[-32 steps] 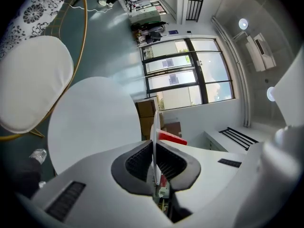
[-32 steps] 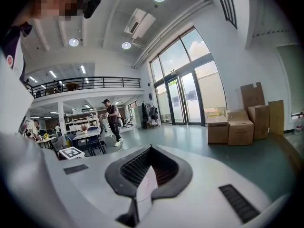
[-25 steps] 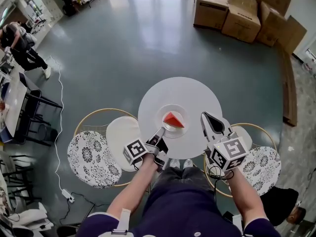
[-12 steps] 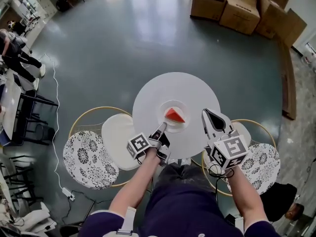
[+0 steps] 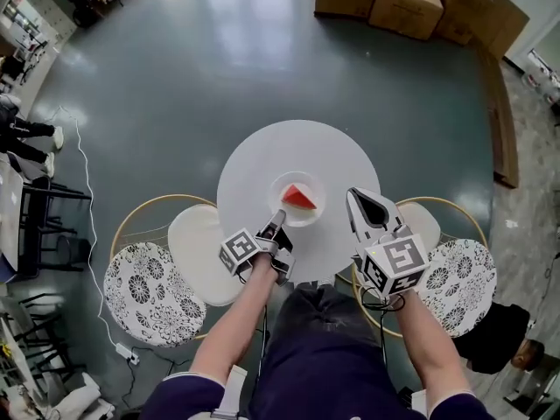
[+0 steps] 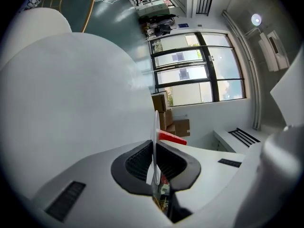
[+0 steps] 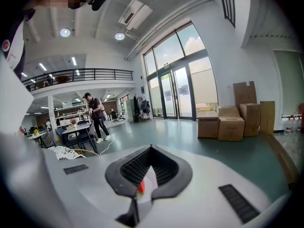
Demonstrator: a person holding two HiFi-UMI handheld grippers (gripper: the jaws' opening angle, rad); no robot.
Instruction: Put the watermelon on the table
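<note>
**watermelon on its plate, plate pinched by the left gripper**

head view: a round white table (image 5: 262, 160) stands in front of the person. over its near half is a white plate (image 5: 308, 218) bearing the red watermelon wedge (image 5: 299, 198). the left gripper (image 5: 277, 220) is closed on the plate's near rim. whether the plate rests on the table cannot be told. the right gripper (image 5: 353, 194) hovers over the table's right side, just beside the plate and apart from it. a white-cushioned stool (image 5: 199, 254) and a floral chair (image 5: 153, 289) crowd the table on the left, and a second floral chair (image 5: 461, 289) on the right. cardboard boxes (image 5: 398, 3) sit well apart across the floor.

left gripper view: the plate shows edge-on, clamped between the two pads. the watermelon lies just beyond the jaws.

right gripper view: the jaws meet at their tips and hold nothing. a sliver of the watermelon shows through the gap below. far off, a person (image 7: 95, 115) stands by a dark desk (image 7: 78, 132).
</note>
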